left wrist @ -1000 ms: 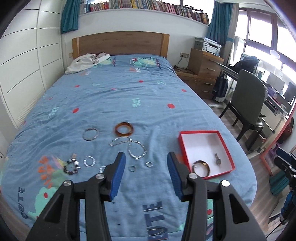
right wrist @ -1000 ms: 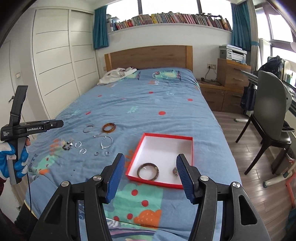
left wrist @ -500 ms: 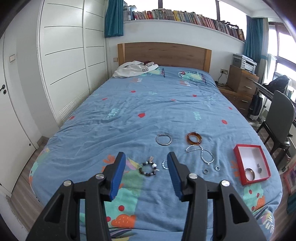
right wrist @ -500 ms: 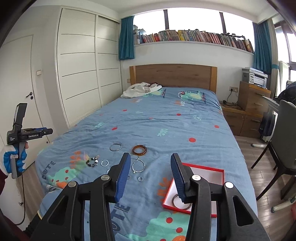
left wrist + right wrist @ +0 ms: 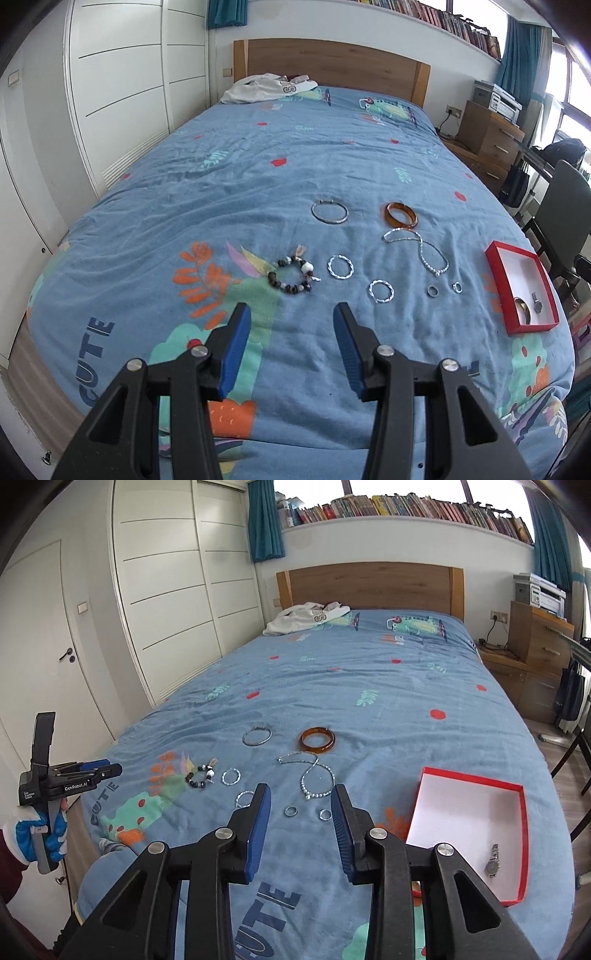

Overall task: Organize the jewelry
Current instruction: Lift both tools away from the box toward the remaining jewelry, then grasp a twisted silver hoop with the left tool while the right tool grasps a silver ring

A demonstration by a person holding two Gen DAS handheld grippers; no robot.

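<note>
In the left wrist view, the left gripper (image 5: 291, 319) sits low in the centre of the frame with its blue pads spread wide and nothing between them, above the blue patterned bedspread (image 5: 258, 177); the dark beaded bracelet (image 5: 293, 275) lies just above it. The right gripper (image 5: 300, 805) is likewise spread and empty at lower centre of its view, with 2 small silver rings (image 5: 290, 811) between its pads. The red-rimmed white box (image 5: 472, 805) at right holds a wristwatch (image 5: 492, 862)
</note>
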